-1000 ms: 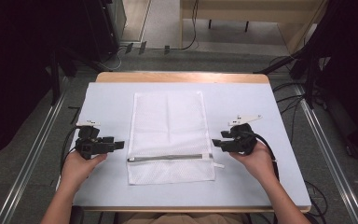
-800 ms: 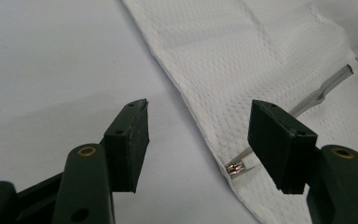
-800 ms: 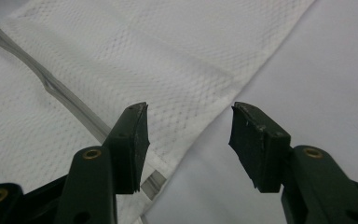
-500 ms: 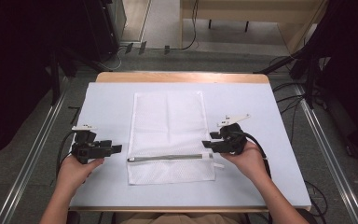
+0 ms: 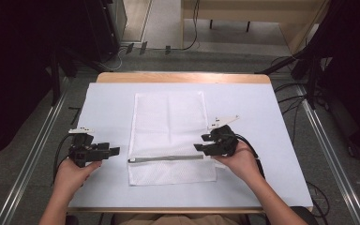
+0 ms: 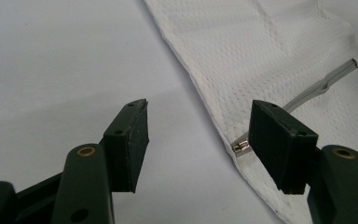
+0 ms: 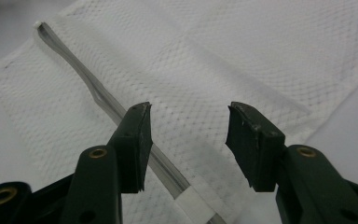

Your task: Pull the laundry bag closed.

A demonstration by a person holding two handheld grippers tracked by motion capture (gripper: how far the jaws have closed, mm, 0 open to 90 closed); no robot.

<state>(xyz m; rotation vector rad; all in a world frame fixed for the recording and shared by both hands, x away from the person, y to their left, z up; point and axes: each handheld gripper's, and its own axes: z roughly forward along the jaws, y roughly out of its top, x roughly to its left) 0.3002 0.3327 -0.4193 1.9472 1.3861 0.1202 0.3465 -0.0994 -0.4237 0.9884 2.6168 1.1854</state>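
A white mesh bag (image 5: pixel 168 117) lies flat in the middle of the table, with a grey zipper (image 5: pixel 166 158) running across it near its front end. My left gripper (image 5: pixel 115 151) stands open just left of the bag, level with the zipper. In the left gripper view the metal zipper pull (image 6: pixel 240 147) lies at the bag's edge (image 6: pixel 261 56), between the open jaws of the left gripper (image 6: pixel 198 135), untouched. My right gripper (image 5: pixel 200 142) is open over the zipper's right end. In the right gripper view the zipper (image 7: pixel 102 100) runs under the right gripper (image 7: pixel 189 135), whose jaws hold nothing.
The table (image 5: pixel 108 103) has a pale cover with bare room on both sides of the bag. A wooden edge (image 5: pixel 183 77) shows at the far side. Metal rails (image 5: pixel 37 140) and cables (image 5: pixel 300 101) run along the floor on either side.
My right gripper has moved left, from beside the bag's right edge to over the zipper's right end. The left gripper has stayed in place.
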